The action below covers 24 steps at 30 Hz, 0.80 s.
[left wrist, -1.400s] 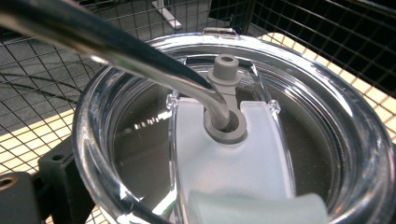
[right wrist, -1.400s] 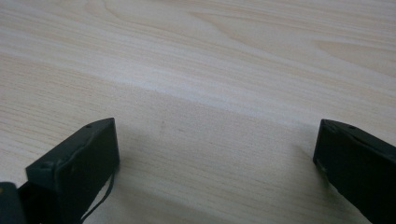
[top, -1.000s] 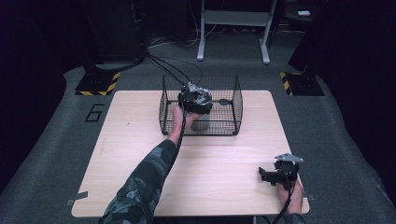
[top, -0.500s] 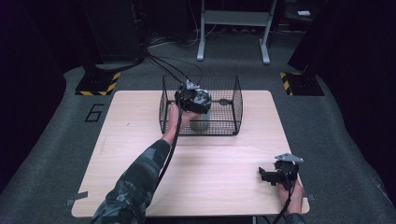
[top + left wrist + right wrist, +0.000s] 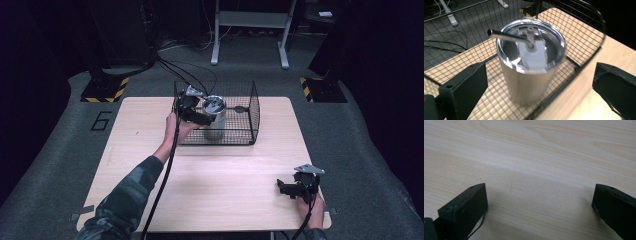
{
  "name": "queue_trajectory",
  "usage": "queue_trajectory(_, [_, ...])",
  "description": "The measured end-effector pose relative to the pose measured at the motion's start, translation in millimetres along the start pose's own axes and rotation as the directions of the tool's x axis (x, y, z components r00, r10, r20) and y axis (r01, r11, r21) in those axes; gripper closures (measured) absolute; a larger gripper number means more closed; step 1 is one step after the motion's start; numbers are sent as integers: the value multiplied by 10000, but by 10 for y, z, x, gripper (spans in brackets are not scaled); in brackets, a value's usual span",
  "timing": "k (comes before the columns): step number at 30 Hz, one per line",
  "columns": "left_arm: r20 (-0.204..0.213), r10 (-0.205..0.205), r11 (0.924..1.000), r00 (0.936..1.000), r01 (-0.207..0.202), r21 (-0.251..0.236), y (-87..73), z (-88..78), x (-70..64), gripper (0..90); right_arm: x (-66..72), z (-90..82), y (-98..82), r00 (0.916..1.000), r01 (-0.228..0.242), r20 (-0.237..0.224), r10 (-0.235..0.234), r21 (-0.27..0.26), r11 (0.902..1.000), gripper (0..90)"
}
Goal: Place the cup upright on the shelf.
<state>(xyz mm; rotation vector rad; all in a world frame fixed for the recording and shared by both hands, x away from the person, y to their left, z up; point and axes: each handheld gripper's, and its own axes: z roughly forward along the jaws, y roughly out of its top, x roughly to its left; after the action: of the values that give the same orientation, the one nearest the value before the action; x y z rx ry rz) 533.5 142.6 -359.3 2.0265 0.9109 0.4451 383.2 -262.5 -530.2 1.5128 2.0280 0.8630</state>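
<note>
On the pale wooden surface [image 5: 150, 165], near its far edge, an upright cup [image 5: 215, 117] stands in a wire basket [image 5: 252, 107], directly ahead of the gaping left tool [image 5: 196, 111]; the right tool [image 5: 292, 187], idle at the near right corner, gapes too.

Tumbler [image 5: 530, 72] motion-blurred; basket [image 5: 584, 27] cut off by edges.

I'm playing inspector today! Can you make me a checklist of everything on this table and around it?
Surface: pale wooden table, bare near its front.
Job's things: steel tumbler with lid and straw, upright in the wire basket.
Clutter: nothing seen.
Grippers: left hand-held gripper open, jaws either side of the tumbler, not touching; right hand-held gripper open, low over the table.
Cables: black cable trails along the left forearm.
Surroundings: grey floor, hazard-striped blocks.
</note>
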Motion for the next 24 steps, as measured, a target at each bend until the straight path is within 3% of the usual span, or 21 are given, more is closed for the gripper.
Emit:
queue_trajectory(6, [32,320,9995,9995,-320,10,-214,-372,-60,1,0,0,0,10000,0,1,0,-2,10000,0])
queue_trajectory(11, [-278,653,9977,9975,-647,190,-537,-687,-90,1,1,0,0,10000,-16,15,16,-8,10000,0])
queue_trajectory(19, [-994,693,9961,9926,-634,611,-1276,-1086,-73,0,3,0,-1,10000,-26,33,26,-13,10000,0])
queue_trajectory(24, [-1607,153,9940,9869,24,1096,-1844,-1212,9,0,4,0,-1,10000,-32,41,32,-12,10000,0])
